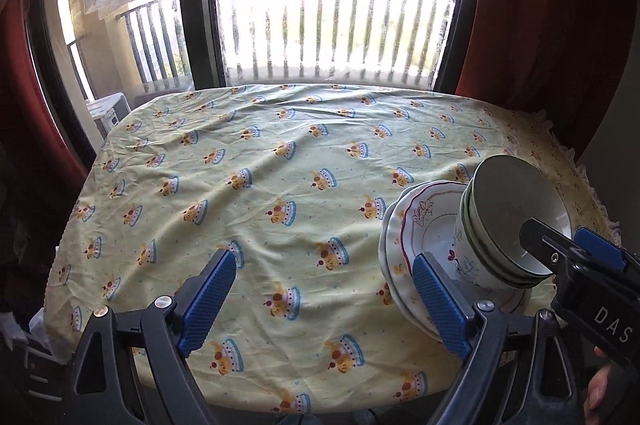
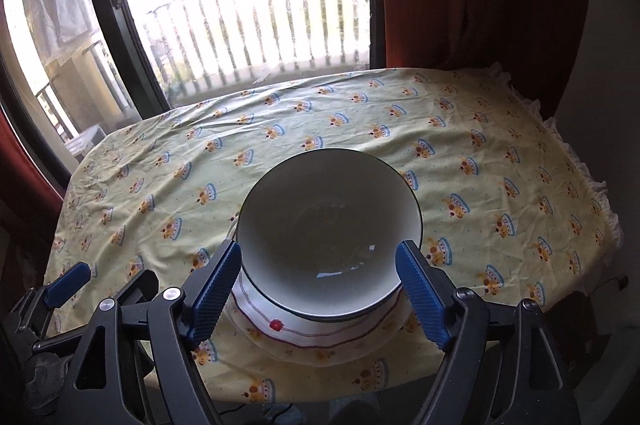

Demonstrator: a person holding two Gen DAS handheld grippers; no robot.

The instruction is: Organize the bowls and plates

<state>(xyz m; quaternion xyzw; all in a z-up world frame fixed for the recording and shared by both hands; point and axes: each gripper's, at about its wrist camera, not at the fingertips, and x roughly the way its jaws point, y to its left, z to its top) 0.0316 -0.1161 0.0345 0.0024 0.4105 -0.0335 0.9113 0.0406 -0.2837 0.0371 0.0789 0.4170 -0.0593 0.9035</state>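
Stacked bowls (image 2: 330, 237) on plates (image 2: 320, 339) at six o'clock on the tablecloth (image 1: 260, 165), right gripper (image 2: 318, 291) spread around them, left gripper (image 1: 324, 305) spread, empty

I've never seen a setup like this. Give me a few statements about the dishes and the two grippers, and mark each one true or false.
1. The bowls sit stacked on the plates. True.
2. The left gripper holds a plate. False: it is open, with only the tablecloth between its fingers.
3. The right gripper is open, its fingers on either side of the top bowl. True.
4. The tablecloth is plain white. False: it is pale yellow with a repeated print.
5. The dishes are spread all over the table. False: they form one stack near the front edge.
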